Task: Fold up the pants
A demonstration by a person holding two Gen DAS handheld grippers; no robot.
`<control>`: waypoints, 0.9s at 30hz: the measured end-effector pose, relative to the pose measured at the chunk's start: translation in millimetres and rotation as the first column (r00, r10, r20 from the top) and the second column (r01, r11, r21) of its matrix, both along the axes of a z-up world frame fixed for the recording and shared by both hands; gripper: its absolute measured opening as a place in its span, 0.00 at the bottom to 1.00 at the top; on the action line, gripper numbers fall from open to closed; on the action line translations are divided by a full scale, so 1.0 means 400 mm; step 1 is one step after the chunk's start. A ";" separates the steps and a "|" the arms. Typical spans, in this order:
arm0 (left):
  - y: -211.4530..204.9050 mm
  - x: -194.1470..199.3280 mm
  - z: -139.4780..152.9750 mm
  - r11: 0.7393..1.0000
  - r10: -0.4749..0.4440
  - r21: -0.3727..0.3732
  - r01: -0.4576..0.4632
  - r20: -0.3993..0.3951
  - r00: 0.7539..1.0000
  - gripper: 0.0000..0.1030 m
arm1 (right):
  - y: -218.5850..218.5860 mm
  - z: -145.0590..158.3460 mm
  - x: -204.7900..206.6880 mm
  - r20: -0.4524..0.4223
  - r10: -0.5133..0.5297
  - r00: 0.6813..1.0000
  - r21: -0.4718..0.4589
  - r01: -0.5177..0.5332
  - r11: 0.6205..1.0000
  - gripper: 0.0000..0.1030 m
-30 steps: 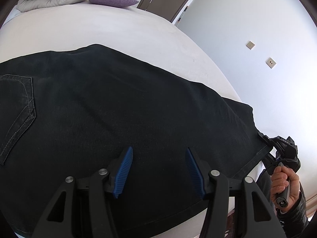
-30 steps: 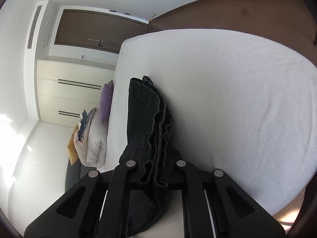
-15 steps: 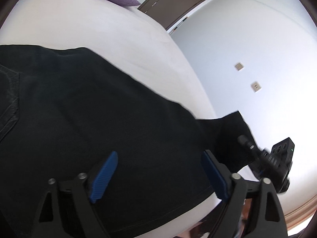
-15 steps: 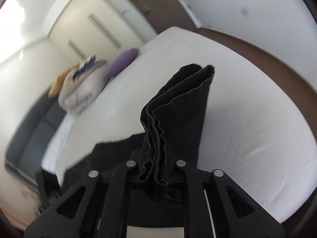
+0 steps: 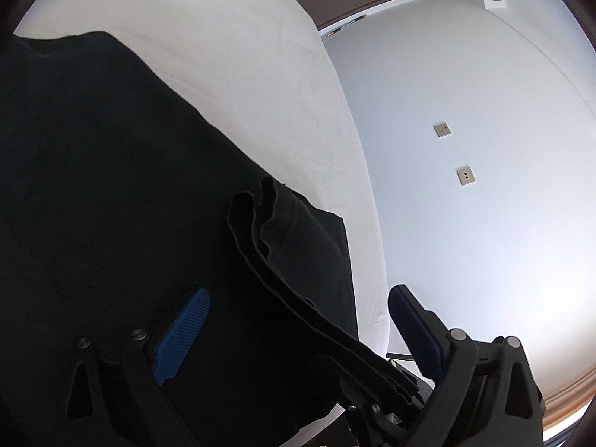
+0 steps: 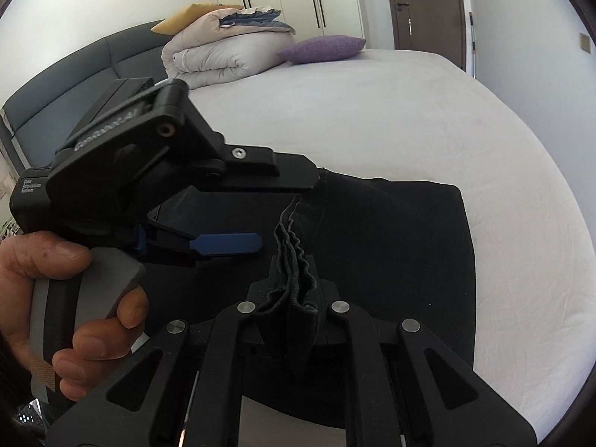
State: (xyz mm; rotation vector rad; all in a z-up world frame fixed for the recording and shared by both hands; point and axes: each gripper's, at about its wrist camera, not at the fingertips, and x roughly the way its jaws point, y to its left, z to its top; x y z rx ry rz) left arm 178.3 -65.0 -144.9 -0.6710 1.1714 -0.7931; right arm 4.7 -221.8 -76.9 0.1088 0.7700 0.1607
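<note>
The black pants [image 6: 391, 231] lie spread on the white bed [image 6: 372, 119], with their near portion at the bed's front edge. One end of the garment is lifted off the sheet as a bunched stack of hem layers [image 5: 268, 231].

The right gripper [image 6: 294, 309] is clamped on that stack: the pleated fabric edges stand up between its two black fingers, which are nearly together, and the cloth hangs down between them. In the left wrist view the same strip of fabric runs from the lower right, where the right gripper [image 5: 387, 391] pinches it, up and to the left over the flat part of the pants.

The left gripper [image 5: 298, 320] stands wide; its jaws have just been opening. Its blue pads [image 5: 182, 339] are far apart. The lifted strip crosses the gap between them, but neither pad presses on it. In the right wrist view the left gripper [image 6: 260, 212] hovers just above the pants, held by a hand [image 6: 56, 309] on its grey handle.

At the far end of the bed lie a folded duvet [image 6: 223, 56] and a purple pillow [image 6: 320, 48].
</note>
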 end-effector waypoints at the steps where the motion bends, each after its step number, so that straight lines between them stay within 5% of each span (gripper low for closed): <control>1: -0.006 0.007 -0.006 1.000 -0.004 0.011 0.004 -0.010 1.000 0.89 | 0.001 -0.001 -0.002 0.000 0.001 1.000 -0.005 -0.001 1.000 0.09; 6: -0.034 0.022 -0.012 0.998 -0.035 0.057 0.037 -0.032 0.999 0.56 | 0.022 -0.005 0.005 0.008 0.025 1.000 -0.046 -0.025 0.999 0.09; 10: -0.031 0.029 -0.012 0.995 -0.034 0.092 0.036 -0.033 0.999 0.11 | 0.049 0.003 0.022 0.016 0.057 0.998 -0.084 -0.056 0.995 0.09; 17: 0.011 0.040 0.030 0.986 -0.056 0.159 0.049 0.037 0.998 0.08 | 0.124 0.021 0.025 0.011 0.130 0.991 -0.090 -0.128 0.988 0.09; 27: 0.154 0.054 0.046 0.950 -0.064 0.311 0.034 0.086 0.994 0.08 | 0.290 0.029 0.134 -0.056 0.258 0.964 0.058 -0.255 0.965 0.09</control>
